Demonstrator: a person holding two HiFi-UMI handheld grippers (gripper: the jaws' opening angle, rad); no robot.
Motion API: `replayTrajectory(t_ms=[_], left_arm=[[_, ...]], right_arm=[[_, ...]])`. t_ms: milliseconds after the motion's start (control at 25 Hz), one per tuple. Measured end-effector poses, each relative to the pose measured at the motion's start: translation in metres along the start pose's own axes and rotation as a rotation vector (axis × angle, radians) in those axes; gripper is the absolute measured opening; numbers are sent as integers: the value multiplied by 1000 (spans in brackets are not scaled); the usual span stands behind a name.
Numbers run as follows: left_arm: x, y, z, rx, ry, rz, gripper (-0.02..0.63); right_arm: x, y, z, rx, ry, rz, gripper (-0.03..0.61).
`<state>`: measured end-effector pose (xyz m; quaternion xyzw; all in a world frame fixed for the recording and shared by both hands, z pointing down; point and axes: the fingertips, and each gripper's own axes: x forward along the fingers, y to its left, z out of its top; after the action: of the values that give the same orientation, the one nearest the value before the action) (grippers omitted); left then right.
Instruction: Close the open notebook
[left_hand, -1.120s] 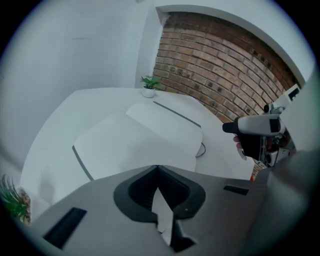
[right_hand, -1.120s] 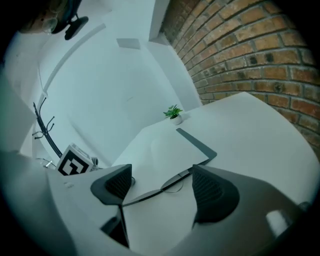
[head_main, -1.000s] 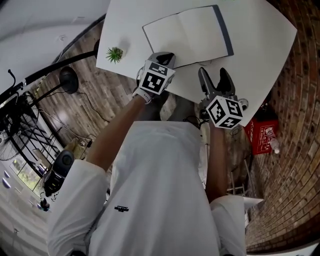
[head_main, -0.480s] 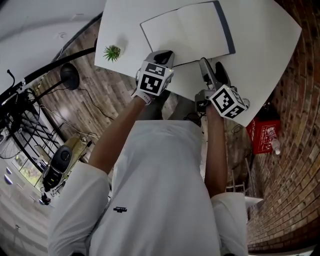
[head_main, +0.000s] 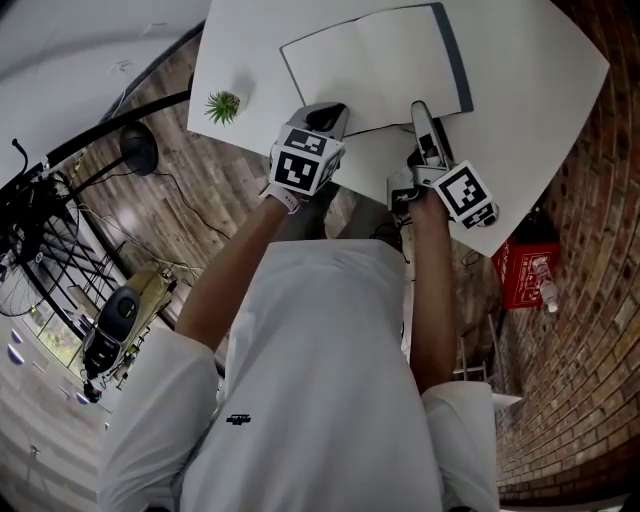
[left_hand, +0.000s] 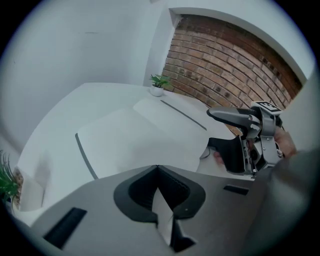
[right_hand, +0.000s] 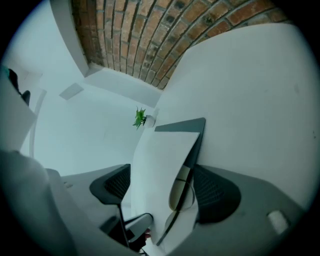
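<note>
Nearest the person, the left gripper (head_main: 326, 112) is seen at the near edge of the left page. In its own view the jaws are brought together at the tips, and a white sliver shows in the gap behind them. Whether that sliver is a page edge or bare table cannot be told. Just beside it, the right gripper (head_main: 424, 128) is turned on its side at the near edge of the right page. Its jaws are held wide, with the white page and its dark cover (right_hand: 197, 135) standing between them, and nothing is pinched yet. Beyond both grippers the notebook (head_main: 370, 65) lies open and flat on the white table (head_main: 520, 70), its spread running left to right and its spine pointing away from the person. The cover (head_main: 452, 60) shows as a dark band along the right edge, so the right gripper is judged the nearer to the half that must be moved. From those jaws the notebook runs straight ahead. The coming move is judged to need the jaws closed on that half, which would then be swung over the spine toward the left gripper. Farther off, a small plant (head_main: 226, 104) stands near the table's left edge, well apart from the notebook.
</note>
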<state>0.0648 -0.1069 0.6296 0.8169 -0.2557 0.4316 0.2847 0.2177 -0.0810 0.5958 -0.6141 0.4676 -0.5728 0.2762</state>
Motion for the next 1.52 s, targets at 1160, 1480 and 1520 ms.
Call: replayTrajectory(t_ms=[1160,1480,1520], left_arm=[[2,4,-2,0,9,-15,9],[1,4,-1,-9,-6,-8,9],[1,3,-1,-15,-7,-9,9]], right_arm=[[11,-15,13,152,-24,79,154],[4,-9,12,63,-23,58,29],[3,-8,12,55,-26,57,28]])
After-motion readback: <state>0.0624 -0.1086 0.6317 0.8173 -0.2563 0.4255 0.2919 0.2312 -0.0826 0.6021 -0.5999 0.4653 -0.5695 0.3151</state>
